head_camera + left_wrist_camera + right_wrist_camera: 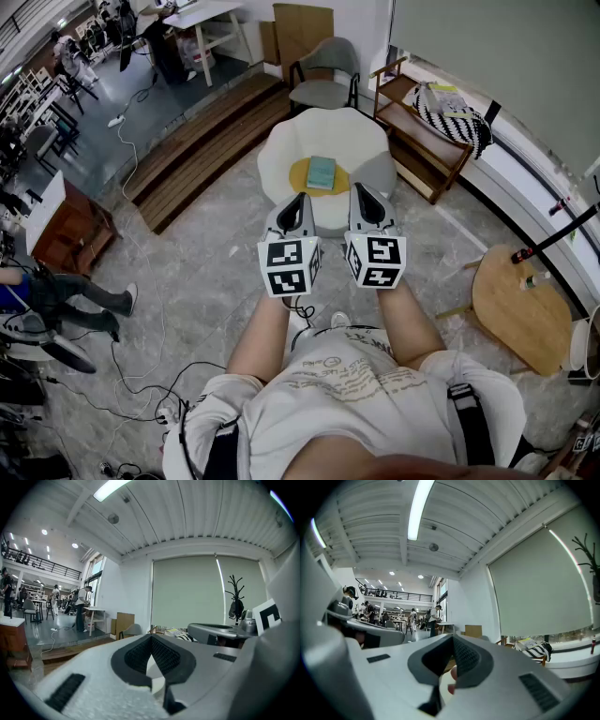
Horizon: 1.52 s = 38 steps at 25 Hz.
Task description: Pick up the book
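A teal book (322,172) lies on a yellow round mat (302,179) in the middle of a white flower-shaped low table (281,150), seen in the head view. Both grippers are held side by side in front of the person, on the near side of that table and apart from the book. My left gripper (298,200) (151,639) is shut with nothing between its jaws. My right gripper (361,191) (453,639) also has its jaws together and holds nothing. Neither gripper view shows the book; both look level across the room.
A grey chair (323,70) stands behind the table. A wooden shelf (427,150) with a striped bag (455,114) is at the right. A round wooden side table (520,305) is nearer right. Wooden steps (202,150), a cabinet (61,230) and floor cables (150,309) are left.
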Each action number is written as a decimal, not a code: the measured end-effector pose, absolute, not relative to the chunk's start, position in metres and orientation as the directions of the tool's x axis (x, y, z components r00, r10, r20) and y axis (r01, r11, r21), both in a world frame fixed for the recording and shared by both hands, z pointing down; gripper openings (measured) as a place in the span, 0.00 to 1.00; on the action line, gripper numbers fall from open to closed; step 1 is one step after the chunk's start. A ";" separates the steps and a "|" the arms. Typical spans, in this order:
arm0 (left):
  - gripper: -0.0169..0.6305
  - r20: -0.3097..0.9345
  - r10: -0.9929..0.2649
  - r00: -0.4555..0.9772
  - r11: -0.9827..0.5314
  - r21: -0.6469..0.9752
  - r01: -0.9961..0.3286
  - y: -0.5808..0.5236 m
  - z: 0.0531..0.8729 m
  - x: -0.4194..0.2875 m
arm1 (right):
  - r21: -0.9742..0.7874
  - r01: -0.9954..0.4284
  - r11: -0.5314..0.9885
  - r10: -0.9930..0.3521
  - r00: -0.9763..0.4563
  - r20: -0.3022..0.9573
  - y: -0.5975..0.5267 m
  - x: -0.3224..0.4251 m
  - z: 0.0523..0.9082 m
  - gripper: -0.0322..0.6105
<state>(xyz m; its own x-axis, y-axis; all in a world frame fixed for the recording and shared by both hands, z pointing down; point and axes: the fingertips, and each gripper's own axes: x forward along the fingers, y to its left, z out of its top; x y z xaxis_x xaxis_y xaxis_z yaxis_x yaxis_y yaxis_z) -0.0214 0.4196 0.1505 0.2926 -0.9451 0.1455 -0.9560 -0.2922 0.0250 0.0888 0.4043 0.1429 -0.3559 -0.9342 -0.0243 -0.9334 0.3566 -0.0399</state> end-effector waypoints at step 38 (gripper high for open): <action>0.05 0.164 -0.963 0.214 -0.223 -0.039 -0.974 0.337 0.159 0.011 | -0.079 -0.875 0.477 -0.879 -0.475 -0.048 0.312 0.094 0.146 0.09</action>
<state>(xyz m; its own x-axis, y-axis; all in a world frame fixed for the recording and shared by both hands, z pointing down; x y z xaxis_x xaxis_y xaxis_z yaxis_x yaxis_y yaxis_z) 0.0109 0.3366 0.1594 0.2143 -0.9629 0.1638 -0.9740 -0.2234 -0.0389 0.0936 0.3121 0.1460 -0.4750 -0.8787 -0.0476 -0.8751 0.4774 -0.0795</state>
